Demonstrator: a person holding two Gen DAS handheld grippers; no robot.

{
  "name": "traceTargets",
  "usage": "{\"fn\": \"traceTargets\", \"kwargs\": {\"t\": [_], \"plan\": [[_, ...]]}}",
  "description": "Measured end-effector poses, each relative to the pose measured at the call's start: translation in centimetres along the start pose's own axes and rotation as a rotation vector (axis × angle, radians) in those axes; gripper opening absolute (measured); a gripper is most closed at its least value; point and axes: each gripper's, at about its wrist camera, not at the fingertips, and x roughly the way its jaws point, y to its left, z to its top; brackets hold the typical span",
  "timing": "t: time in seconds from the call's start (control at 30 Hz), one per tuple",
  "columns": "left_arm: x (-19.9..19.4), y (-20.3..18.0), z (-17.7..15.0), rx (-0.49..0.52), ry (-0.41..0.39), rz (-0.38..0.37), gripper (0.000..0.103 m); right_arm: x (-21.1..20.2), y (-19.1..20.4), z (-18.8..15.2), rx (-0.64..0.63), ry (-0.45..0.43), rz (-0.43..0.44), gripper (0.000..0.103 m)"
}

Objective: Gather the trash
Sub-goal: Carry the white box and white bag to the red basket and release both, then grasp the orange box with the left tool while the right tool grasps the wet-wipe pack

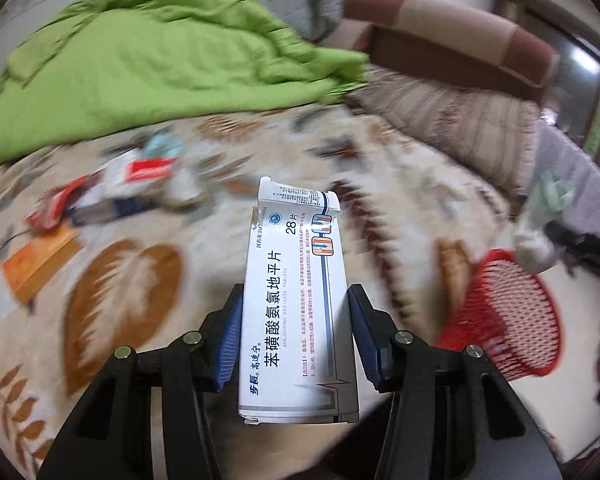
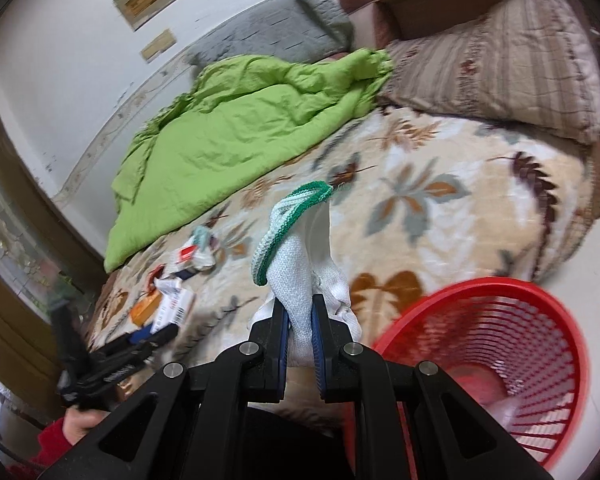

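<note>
risk: left gripper point(image 1: 296, 340) jaws clamp medicine box point(image 1: 298, 312) over the bed point(image 1: 400, 184); right gripper point(image 2: 300, 320) jaws pinch white glove point(image 2: 296, 264) beside red basket point(image 2: 500, 344); a loose squeeze could drop either short.

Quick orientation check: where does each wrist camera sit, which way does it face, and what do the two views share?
Left wrist: on the left gripper, looking along the medicine box it holds, over the bed.
Right wrist: on the right gripper, pinching a white glove; a hand shows lower left.
Shared: red basket, green blanket.
</note>
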Motion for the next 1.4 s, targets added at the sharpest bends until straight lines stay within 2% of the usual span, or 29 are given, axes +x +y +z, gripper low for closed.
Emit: {"fn": "traceTargets", "kwargs": {"t": [0.23,0.3,0.47,0.53,0.57,0.6,0.73,0.93,1.13,1.4], "plan": [[0.4,-9.4,2.7,0.108,0.023,-0.237,0.049,-4.1,-4.3,-0.5,0.05,-0.023,-0.121,0.014],[1.1,-12.3,3.1,0.128,0.059,-0.315,0.049,-4.9,-5.4,-0.9,0.069,-0.018,-0.147,0.014],[3.2,-18.0,3.0,0.175,0.142,-0.426,0.049,-6.2,-7.6,-1.8,0.114,-0.012,-0.204,0.016],[3.8,-19.7,2.6,0.206,0.168,-0.404,0.056,-6.5,-8.3,-1.9,0.129,-0.007,-0.225,0.032],[3.8,-20.0,2.6,0.206,0.17,-0.395,0.062,-6.9,-8.5,-1.9,0.136,-0.018,-0.239,0.047],[3.7,-20.0,2.6,0.203,0.166,-0.398,0.062,-7.1,-8.5,-1.9,0.137,-0.031,-0.249,0.055],[2.7,-18.5,2.7,0.18,0.145,-0.369,0.063,-7.6,-8.1,-1.5,0.122,-0.056,-0.255,0.056],[0.5,-13.3,2.9,0.097,0.075,-0.266,0.069,-5.2,-5.1,-0.8,0.068,-0.028,-0.181,0.056],[-1.7,-6.1,2.5,-0.013,0.031,-0.132,0.071,-1.5,0.8,-0.9,-0.082,0.026,-0.071,0.056],[-4.8,4.9,2.1,-0.128,-0.013,0.05,0.077,3.4,6.3,-0.3,-0.175,0.091,0.036,0.056]]}}
